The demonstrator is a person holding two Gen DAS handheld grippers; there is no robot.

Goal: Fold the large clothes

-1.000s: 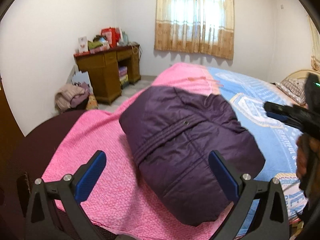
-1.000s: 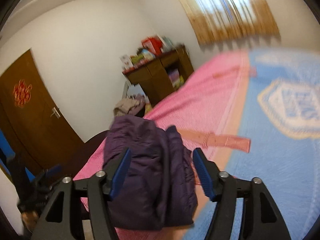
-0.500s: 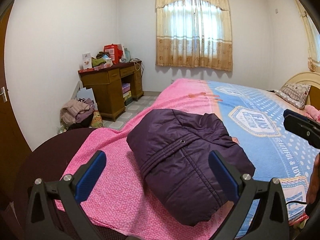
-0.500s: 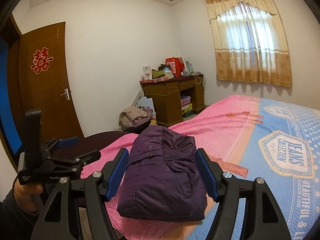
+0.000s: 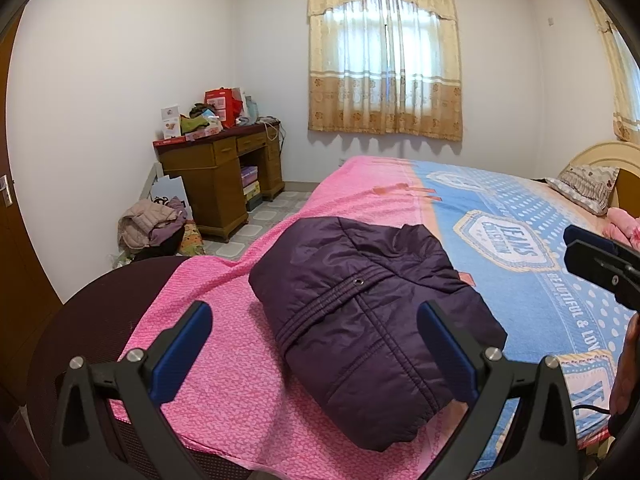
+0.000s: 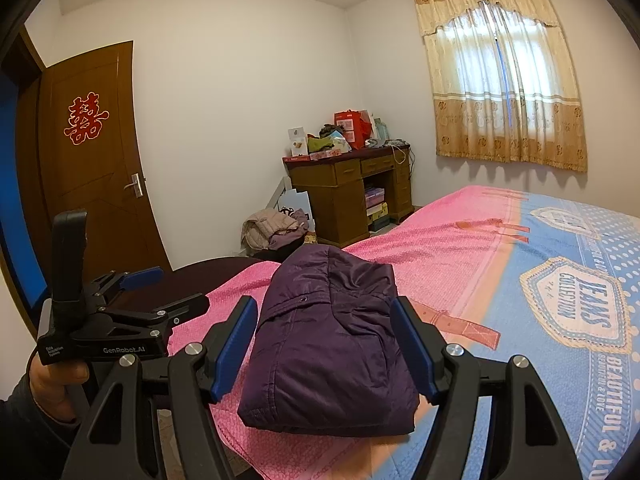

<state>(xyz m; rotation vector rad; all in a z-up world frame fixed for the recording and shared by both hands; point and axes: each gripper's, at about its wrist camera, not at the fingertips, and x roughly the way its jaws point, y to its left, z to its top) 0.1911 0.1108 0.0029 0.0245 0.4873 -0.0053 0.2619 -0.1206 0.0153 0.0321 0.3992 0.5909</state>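
Both tongs have drawn back from the folded jacket (image 5: 368, 304), its underside hidden.

The folded jacket (image 5: 372, 304) lies alone near the foot corner of the bed (image 5: 500, 216), the one obstacle on the cover there. Pink cover lies bare to its left and beyond it; the blue half toward the pillow (image 5: 586, 186) is open too. Both grippers stand back from the jacket, jaws apart and empty: the left gripper (image 5: 316, 344) and the right gripper (image 6: 326, 344) each have clear air ahead. Off the bed's corner, a clothes pile (image 6: 276, 232) and a cluttered desk (image 6: 352, 196) crowd the floor by the wall.
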